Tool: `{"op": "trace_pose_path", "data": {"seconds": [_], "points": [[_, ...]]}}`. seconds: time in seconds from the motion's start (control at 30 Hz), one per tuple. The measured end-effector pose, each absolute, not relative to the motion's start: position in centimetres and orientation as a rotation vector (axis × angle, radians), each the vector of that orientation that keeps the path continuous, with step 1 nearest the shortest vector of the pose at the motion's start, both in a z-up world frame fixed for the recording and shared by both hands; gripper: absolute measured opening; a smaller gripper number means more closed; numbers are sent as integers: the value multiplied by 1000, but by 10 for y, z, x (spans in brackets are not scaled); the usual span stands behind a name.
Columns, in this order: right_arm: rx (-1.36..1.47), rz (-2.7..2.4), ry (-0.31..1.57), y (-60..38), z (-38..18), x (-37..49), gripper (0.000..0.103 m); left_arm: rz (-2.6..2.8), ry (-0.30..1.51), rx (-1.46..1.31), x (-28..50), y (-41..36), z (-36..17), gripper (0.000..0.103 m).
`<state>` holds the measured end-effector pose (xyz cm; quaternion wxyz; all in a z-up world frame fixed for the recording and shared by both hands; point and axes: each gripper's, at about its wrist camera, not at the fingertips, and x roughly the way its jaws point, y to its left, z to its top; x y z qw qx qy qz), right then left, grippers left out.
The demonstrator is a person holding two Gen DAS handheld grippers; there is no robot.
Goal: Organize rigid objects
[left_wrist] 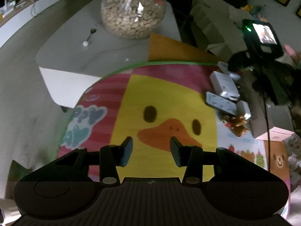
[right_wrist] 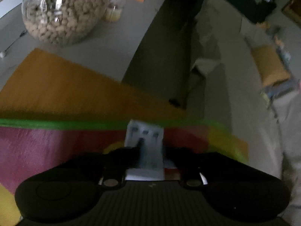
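A home living room: duck play mat (left_wrist: 165, 101), sofa (left_wrist: 210, 18), snack jar (left_wrist: 133, 11).

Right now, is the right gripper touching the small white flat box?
Touching: the right wrist view shows the right gripper clamped on the white box.

Each gripper has a black, ribbed housing flanked by two rounded lobes with shallow circular recesses. The left gripper (left_wrist: 151, 153) carries two black linkage arms on silver pivot screws, ending in flat dark rectangular pads. The right gripper (right_wrist: 150, 150) shows matching black linkages and silver screws.
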<state>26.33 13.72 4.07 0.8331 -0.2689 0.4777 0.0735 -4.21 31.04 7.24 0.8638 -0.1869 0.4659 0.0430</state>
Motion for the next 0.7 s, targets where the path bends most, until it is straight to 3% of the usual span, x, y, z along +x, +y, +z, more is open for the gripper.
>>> {"op": "trace_pose_path", "data": {"seconds": [0.23, 0.5, 0.6, 0.67, 0.7], "points": [[-456, 228, 1034, 133, 48, 178, 8, 66, 966, -387, -24, 312, 73, 48], [-295, 352, 991, 97, 59, 71, 9, -180, 1015, -231, 0, 260, 73, 48], [-244, 321, 1008, 74, 61, 50, 21, -293, 1041, -135, 1, 230, 70, 48], [-207, 257, 1043, 55, 59, 39, 47, -340, 1044, -98, -1, 213, 69, 48], [-186, 237, 1063, 46, 56, 35, 49, -356, 1044, -87, -1, 206, 69, 48]]}}
